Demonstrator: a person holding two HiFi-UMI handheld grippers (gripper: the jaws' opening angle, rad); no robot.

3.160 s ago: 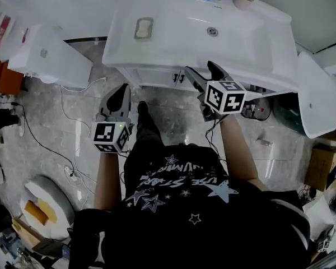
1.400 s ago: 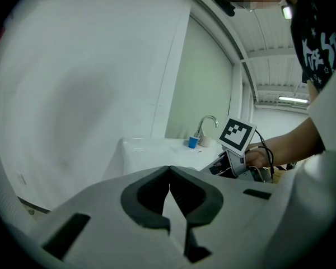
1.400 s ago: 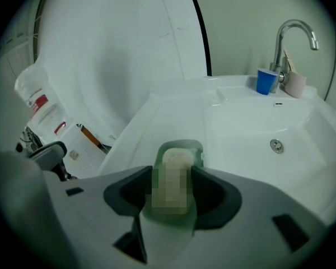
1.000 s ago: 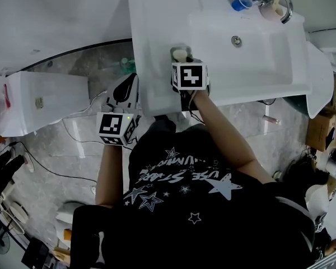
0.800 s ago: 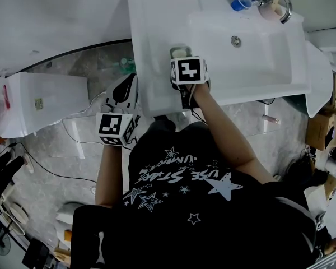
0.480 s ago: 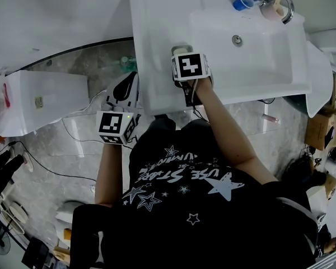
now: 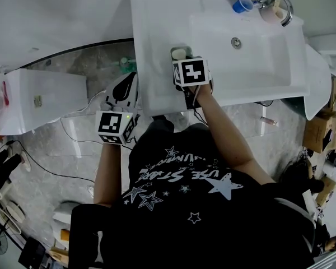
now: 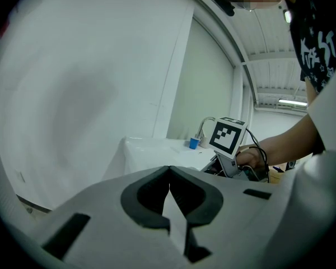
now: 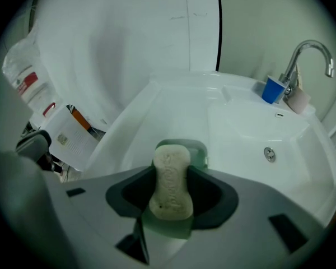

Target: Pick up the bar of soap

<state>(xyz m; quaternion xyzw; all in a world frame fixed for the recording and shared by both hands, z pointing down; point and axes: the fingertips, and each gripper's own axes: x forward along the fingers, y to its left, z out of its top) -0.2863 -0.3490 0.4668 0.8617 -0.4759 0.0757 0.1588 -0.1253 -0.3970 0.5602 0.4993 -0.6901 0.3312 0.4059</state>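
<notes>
The beige bar of soap lies over a green soap dish on the left ledge of the white sink. My right gripper points steeply down at it, its dark pads pressing on both long sides of the bar. In the head view the right gripper's marker cube covers most of the dish, and only one end of the soap shows beyond it. My left gripper hangs in front of the sink's left corner, shut and holding nothing, with its tips touching. Whether the bar still rests in the dish I cannot tell.
A blue cup and a curved tap stand at the sink's far right, with the drain in the basin. A white box sits on the floor to the left. Cardboard boxes lie to the right.
The right gripper has come up from below the sink's front edge to the soap dish, and within the last second its cube has rolled slightly. The left gripper has stayed put.
</notes>
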